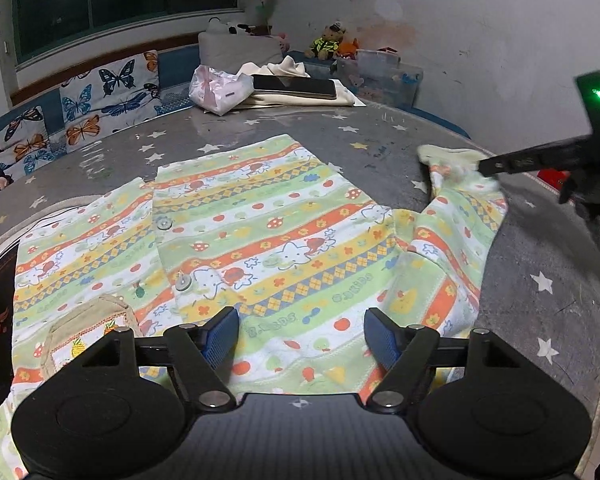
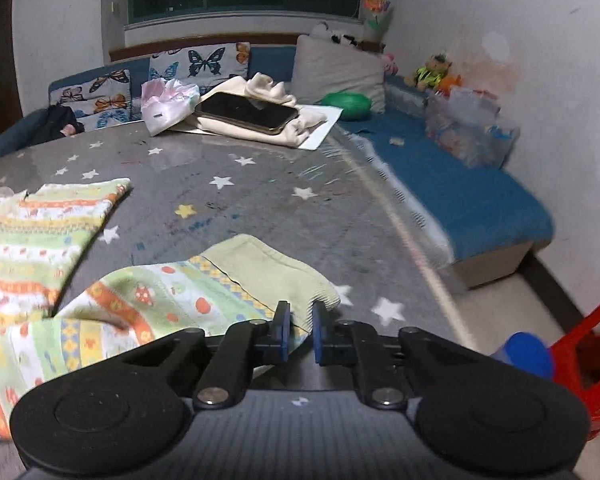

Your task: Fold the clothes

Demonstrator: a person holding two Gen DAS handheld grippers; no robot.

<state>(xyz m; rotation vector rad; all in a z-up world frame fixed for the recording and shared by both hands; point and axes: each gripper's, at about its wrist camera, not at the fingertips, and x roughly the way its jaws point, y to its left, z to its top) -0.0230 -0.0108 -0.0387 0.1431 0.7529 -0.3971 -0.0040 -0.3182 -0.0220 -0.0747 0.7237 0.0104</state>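
Two grippers in play over one patterned garment.

Left wrist view: the striped children's shirt (image 1: 260,232) lies flat, buttoned front up, across the middle of the frame on the grey star-print table (image 1: 228,132). The left gripper (image 1: 300,336) hovers over the shirt's lower part at bottom centre, jaws spread wide, blue pads (image 1: 220,338) clear of the cloth, nothing between them. The sleeve (image 1: 452,240) runs to the right and upward; its pale green cuff (image 1: 448,156) meets the tip of the right gripper (image 1: 484,166) at the right edge. A phone (image 1: 296,87) rests on folded cream cloth at upper centre.

Right wrist view: the right gripper (image 2: 301,330) sits at bottom centre, jaws drawn close, pinching the edge of the cuff (image 2: 272,276). The sleeve (image 2: 148,304) trails left, the shirt's body (image 2: 32,236) at the left edge. A blue bench (image 2: 452,184) is at the right.
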